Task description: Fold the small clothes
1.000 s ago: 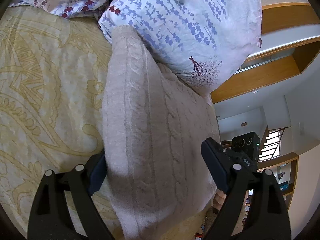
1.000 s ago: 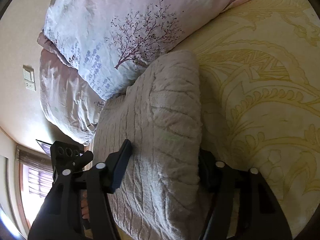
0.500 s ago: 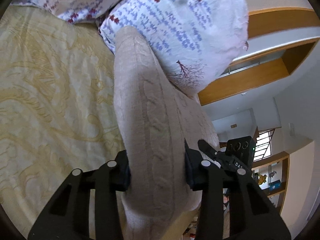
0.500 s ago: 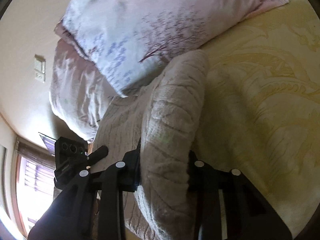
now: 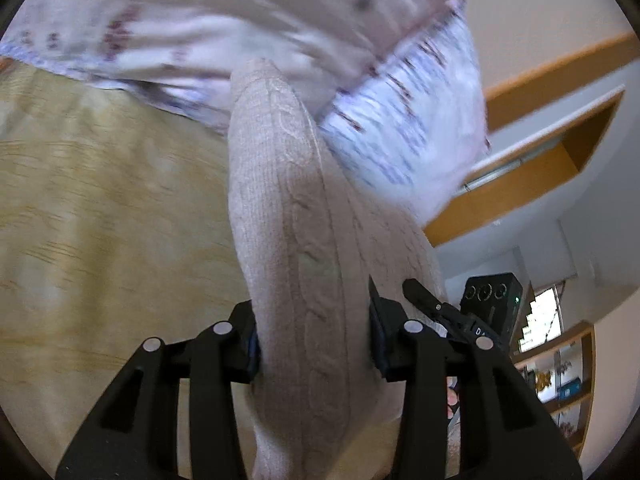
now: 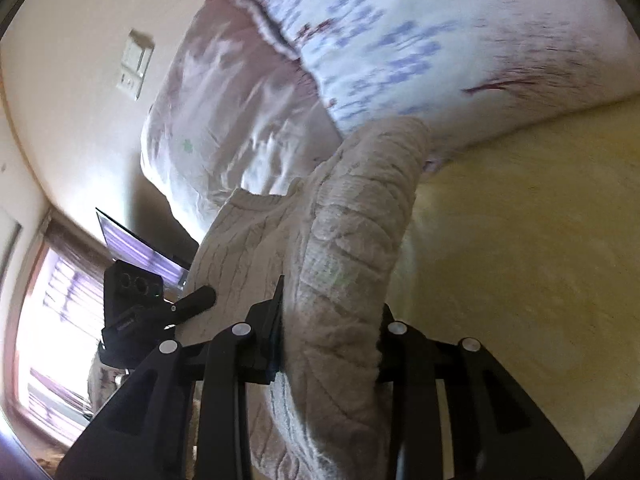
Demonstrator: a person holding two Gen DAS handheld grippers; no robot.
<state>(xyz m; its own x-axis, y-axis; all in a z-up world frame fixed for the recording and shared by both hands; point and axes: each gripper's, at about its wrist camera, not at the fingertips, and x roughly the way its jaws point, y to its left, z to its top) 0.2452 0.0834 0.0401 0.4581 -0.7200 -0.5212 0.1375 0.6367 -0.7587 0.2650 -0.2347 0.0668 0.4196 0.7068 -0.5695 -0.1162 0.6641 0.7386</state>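
Both tools grip the sweater, lifted off the bed

Nearest, the left tool is clamped on a bunched fold of the beige cable-knit sweater; the right tool pinches another thick fold of it. Both sets of jaws closed on the knit moments ago. Beyond lie the yellow bedspread, then the floral pillows.

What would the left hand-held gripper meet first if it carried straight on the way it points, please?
Beyond the knit sweater clamped in the left hand-held gripper, probably the floral pillow; depth is unclear.
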